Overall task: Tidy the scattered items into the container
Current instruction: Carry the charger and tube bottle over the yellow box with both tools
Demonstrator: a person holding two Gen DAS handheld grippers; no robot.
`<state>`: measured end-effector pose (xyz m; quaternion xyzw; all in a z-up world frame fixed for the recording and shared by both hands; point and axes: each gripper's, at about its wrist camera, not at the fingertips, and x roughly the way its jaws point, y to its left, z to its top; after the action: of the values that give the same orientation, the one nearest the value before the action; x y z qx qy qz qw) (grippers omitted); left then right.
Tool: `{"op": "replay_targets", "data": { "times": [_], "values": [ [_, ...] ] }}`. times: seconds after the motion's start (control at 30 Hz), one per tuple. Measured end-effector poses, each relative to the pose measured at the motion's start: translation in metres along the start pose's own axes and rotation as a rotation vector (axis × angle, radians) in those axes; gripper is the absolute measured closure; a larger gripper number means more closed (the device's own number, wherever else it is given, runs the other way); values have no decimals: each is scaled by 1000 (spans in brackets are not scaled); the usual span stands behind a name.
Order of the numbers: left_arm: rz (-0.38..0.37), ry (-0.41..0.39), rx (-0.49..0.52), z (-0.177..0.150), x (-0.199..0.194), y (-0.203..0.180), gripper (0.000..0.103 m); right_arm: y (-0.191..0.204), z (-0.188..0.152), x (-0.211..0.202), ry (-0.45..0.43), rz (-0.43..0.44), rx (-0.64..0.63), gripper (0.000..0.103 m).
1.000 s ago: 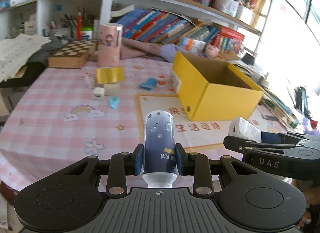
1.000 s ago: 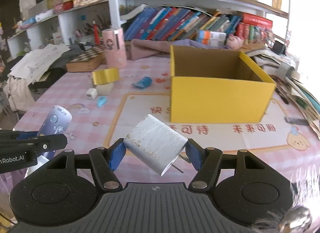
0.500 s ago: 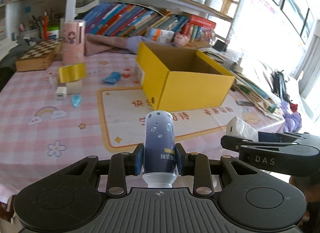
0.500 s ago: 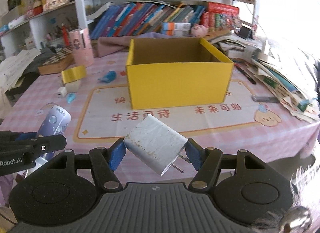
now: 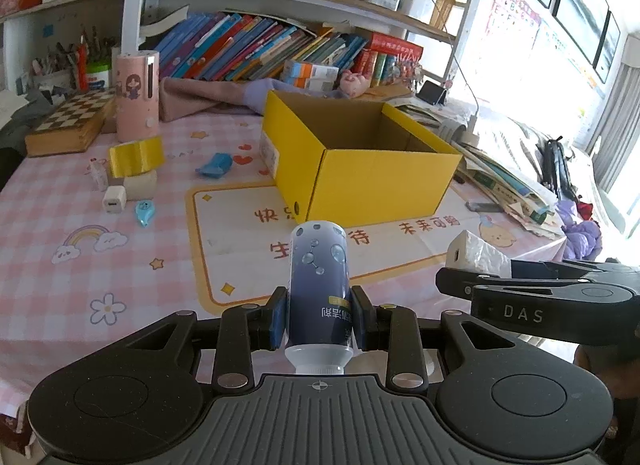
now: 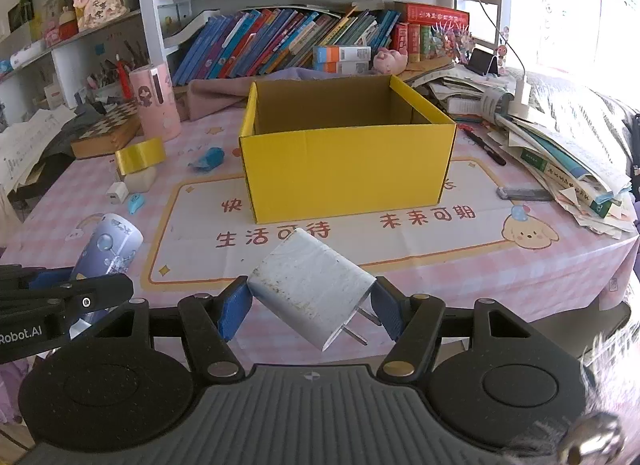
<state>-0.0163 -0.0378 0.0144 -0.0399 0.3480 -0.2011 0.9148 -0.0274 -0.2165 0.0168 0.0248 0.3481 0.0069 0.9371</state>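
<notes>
At the far left of the pink checked table (image 5: 80, 273) we are seeing a chessboard box (image 5: 66, 127) lying flat, with a pink cylinder (image 5: 137, 95) standing upright just to its right. In front of them a roll of gold tape (image 5: 136, 155) is resting on a cream block (image 5: 140, 185), and a small white plug cube (image 5: 115, 199) and a light blue clip (image 5: 144, 213) are lying just beside that block. A blue wrapper (image 5: 216, 164) is lying between the tape and the box.

Our left gripper (image 5: 319, 323) is pinching a dark blue bottle (image 5: 319, 277) between its blue pads, cap toward the camera and base pointing out over the printed mat (image 5: 240, 265). The bottle is hanging above the near edge of the table, well short of the box.

Further right the yellow cardboard box (image 6: 344, 173) is standing open on the mat; what we can see of its brown interior is holding nothing.

Our right gripper (image 6: 310, 305) is clamping a white wall charger (image 6: 310, 289) by its sides, tilted, its two metal prongs pointing down and to the right. The charger is also hovering near the table's front edge, in front of the box.

At the far right a heap of books and papers (image 6: 560, 161) is sprawling over the table edge.
</notes>
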Motion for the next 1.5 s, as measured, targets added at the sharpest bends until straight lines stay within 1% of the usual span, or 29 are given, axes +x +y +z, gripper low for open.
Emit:
{"op": "replay_targets", "data": {
  "times": [0.27, 0.57, 0.73, 1.07, 1.27, 1.5],
  "values": [
    [-16, 3, 7, 4, 7, -7, 72, -5, 4, -1, -2, -9, -4, 40],
    [-63, 29, 57, 10, 25, -27, 72, -26, 2, 1, 6, -48, 39, 40],
    [-66, 33, 86, 17, 35, -35, 72, -39, 5, 9, 10, -58, 64, 40],
    [-73, -18, 166, 36, 48, -53, 72, -45, 25, 28, -7, -31, 30, 40],
    [-62, -26, 173, 53, 62, -54, 72, -54, 40, 41, -13, -19, 22, 40],
    [-65, -68, 170, 88, 76, -57, 72, -70, 74, 51, -82, -25, 8, 40]
  ]
}}
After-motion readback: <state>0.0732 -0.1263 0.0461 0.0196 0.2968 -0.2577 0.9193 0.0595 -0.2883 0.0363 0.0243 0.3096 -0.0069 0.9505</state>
